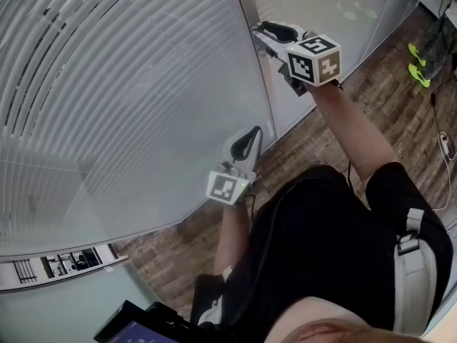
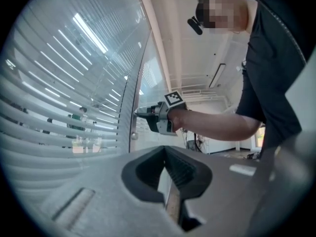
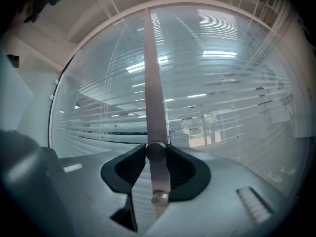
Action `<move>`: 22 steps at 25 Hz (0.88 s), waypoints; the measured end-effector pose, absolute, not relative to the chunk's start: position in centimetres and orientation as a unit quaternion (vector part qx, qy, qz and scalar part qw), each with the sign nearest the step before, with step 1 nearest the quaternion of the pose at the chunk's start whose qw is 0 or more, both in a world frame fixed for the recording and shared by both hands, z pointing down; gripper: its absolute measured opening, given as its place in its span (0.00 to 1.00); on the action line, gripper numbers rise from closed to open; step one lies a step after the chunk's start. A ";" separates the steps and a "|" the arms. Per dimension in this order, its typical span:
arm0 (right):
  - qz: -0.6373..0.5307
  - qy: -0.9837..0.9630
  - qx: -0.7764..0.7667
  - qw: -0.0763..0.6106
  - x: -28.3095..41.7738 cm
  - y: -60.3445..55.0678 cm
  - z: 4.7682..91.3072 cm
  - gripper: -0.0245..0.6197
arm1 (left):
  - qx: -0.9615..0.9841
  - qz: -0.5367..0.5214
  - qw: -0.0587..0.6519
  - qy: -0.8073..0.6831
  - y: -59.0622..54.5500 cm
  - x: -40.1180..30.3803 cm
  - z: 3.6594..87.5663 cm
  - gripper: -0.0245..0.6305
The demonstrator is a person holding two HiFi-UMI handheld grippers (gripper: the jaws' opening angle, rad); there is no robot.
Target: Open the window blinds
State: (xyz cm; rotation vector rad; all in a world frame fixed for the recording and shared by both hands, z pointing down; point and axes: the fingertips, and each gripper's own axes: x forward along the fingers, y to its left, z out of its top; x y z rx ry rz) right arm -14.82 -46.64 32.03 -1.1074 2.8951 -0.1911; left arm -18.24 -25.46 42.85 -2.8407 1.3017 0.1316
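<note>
Window blinds [image 1: 107, 106] hang behind the glass, their slats letting strips of the room beyond show through, beside a vertical metal post [image 3: 154, 83]. The right tongs [image 1: 265, 33], held level against that post, are clamped on a small round knob [image 3: 156, 151] that sticks out of it, one pad on each side. The left tongs [image 1: 250, 140] hang lower, near the glass, pads together and empty.

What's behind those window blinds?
Through the gaps in the blinds you can see bright ceiling lights and what looks like a green plant. The blinds cover most of the room beyond, so little else can be made out.
</note>
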 end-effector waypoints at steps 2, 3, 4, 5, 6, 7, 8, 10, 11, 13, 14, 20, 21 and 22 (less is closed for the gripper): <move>-0.032 0.936 -0.350 0.002 -14.9 -46.4 32.1 0.29 | -0.908 0.039 0.004 0.416 -25.3 -18.2 43.3 0.04; -0.006 0.936 -0.351 -0.012 -14.8 -46.3 32.2 0.35 | -0.908 0.038 0.003 0.417 -25.2 -18.2 43.5 0.04; 0.030 0.935 -0.352 -0.030 -14.8 -46.1 32.2 0.38 | -0.907 0.037 0.002 0.418 -25.2 -18.3 43.6 0.04; 0.077 0.931 -0.353 -0.055 -14.9 -45.8 32.1 0.40 | -0.907 0.036 0.002 0.419 -25.2 -18.4 43.6 0.04; 0.134 0.923 -0.351 -0.087 -15.1 -45.3 32.0 0.41 | -0.907 0.035 0.003 0.420 -25.2 -18.5 43.6 0.04; 0.197 0.908 -0.348 -0.126 -15.4 -44.9 32.0 0.42 | -0.907 0.034 0.004 0.420 -25.3 -18.6 43.6 0.04; 0.260 0.886 -0.346 -0.166 -15.5 -44.6 31.9 0.43 | -0.907 0.035 0.004 0.420 -25.3 -18.6 43.5 0.04; 0.373 0.831 -0.345 -0.227 -15.7 -44.3 31.5 0.43 | -0.906 0.037 0.003 0.421 -25.3 -18.6 43.5 0.04; 0.419 0.803 -0.342 -0.250 -15.8 -44.3 31.5 0.43 | -0.906 0.037 0.003 0.421 -25.4 -18.6 43.4 0.04; 0.485 0.757 -0.331 -0.287 -15.9 -44.5 32.0 0.43 | -0.907 0.036 0.005 0.420 -25.4 -18.4 43.4 0.04; 0.502 0.743 -0.326 -0.300 -15.9 -44.6 32.3 0.43 | -0.907 0.036 0.005 0.420 -25.4 -18.3 43.4 0.04; 0.524 0.720 -0.320 -0.323 -16.1 -45.2 33.1 0.43 | -0.905 0.034 0.005 0.423 -25.5 -18.4 43.4 0.04; 0.527 0.717 -0.321 -0.325 -16.1 -45.3 33.1 0.43 | -0.905 0.033 0.005 0.424 -25.5 -18.4 43.4 0.04; 0.531 0.713 -0.320 -0.328 -16.2 -45.4 33.1 0.43 | -0.905 0.033 0.005 0.425 -25.5 -18.5 43.5 0.04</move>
